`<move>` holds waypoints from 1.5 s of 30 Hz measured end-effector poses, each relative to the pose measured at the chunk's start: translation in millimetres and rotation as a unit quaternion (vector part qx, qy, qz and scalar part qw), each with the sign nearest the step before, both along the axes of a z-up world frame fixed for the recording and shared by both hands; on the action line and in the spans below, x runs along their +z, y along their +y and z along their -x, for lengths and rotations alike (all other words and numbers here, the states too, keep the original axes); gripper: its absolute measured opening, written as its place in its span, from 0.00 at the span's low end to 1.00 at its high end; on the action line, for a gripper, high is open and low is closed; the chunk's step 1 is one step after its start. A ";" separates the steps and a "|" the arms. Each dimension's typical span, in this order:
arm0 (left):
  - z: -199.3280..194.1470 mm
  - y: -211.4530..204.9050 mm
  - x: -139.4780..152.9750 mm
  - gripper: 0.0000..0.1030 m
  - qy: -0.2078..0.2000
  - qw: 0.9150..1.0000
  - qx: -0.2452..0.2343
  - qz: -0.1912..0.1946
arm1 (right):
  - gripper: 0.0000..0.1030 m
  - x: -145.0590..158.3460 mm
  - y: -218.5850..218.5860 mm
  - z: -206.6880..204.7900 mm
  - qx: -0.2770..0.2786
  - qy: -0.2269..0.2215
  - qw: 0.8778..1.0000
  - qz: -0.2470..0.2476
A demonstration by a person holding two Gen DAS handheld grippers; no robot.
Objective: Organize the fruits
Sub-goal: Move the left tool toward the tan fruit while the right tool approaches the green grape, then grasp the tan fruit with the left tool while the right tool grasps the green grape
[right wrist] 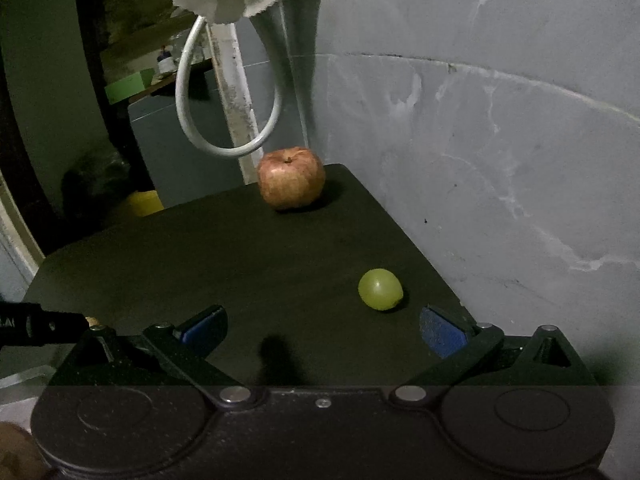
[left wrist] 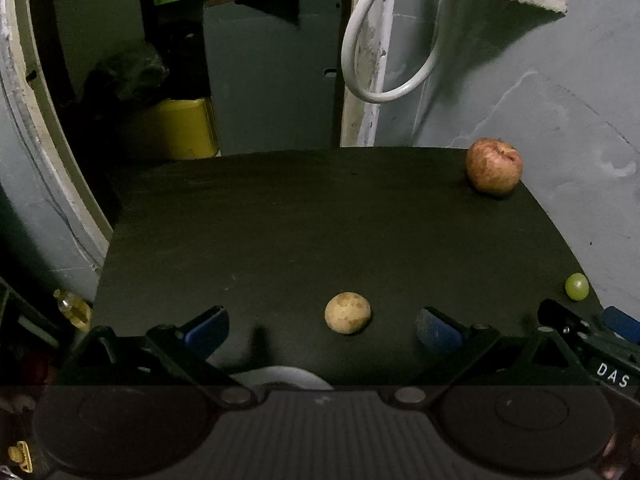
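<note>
While both tools gape, apple (right wrist: 291,178) sits beneath hose loop (right wrist: 224,128).

We are reading only one marking: the white letters "DAS" are showing on the dark body of the right gripper (left wrist: 592,322), at the left wrist view's right edge. Nothing else is reading clearly.

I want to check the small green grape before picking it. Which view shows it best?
The right wrist view: the small round green grape lies whole and near, just ahead of the open right tongs. The left wrist view shows it small, at the right edge.
</note>
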State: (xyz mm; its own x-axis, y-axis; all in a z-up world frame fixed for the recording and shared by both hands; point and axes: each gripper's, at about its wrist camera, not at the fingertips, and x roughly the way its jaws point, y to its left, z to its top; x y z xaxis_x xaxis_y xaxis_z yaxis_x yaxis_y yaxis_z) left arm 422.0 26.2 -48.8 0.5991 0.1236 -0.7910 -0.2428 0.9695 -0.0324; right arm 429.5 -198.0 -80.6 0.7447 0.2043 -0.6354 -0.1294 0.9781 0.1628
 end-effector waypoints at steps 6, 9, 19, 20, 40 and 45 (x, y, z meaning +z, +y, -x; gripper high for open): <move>-5.6 -0.9 -9.8 0.94 0.000 1.000 -0.004 0.008 | 0.97 -5.9 0.6 -10.7 -0.003 0.001 1.000 0.006; -9.1 -1.7 -15.1 0.89 0.004 1.000 -0.006 0.012 | 0.97 -8.0 0.0 -14.8 -0.004 0.003 1.000 0.008; -16.4 -4.0 -24.3 0.83 0.014 1.000 -0.014 0.024 | 0.89 -13.0 -2.0 -22.9 0.003 0.002 1.000 0.013; -16.3 -4.4 -24.6 0.82 0.012 1.000 -0.014 0.022 | 0.88 -13.0 -1.9 -22.7 0.004 0.001 1.000 0.013; -21.1 -17.5 -24.2 0.33 -0.018 0.999 -0.032 0.015 | 0.51 -13.3 15.0 -16.6 0.028 -0.020 0.999 0.028; -18.3 -19.2 -23.4 0.31 -0.016 0.999 -0.036 0.018 | 0.47 -12.6 19.3 -11.1 0.031 -0.021 0.999 0.032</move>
State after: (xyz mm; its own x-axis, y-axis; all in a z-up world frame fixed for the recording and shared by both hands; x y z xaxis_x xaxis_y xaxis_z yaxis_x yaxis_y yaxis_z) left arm 440.3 7.0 -72.2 0.6308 0.0517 -0.7742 -0.1716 0.9824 -0.0742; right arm 440.6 -178.6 -93.2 0.7579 0.2103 -0.6176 -0.1953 0.9763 0.0928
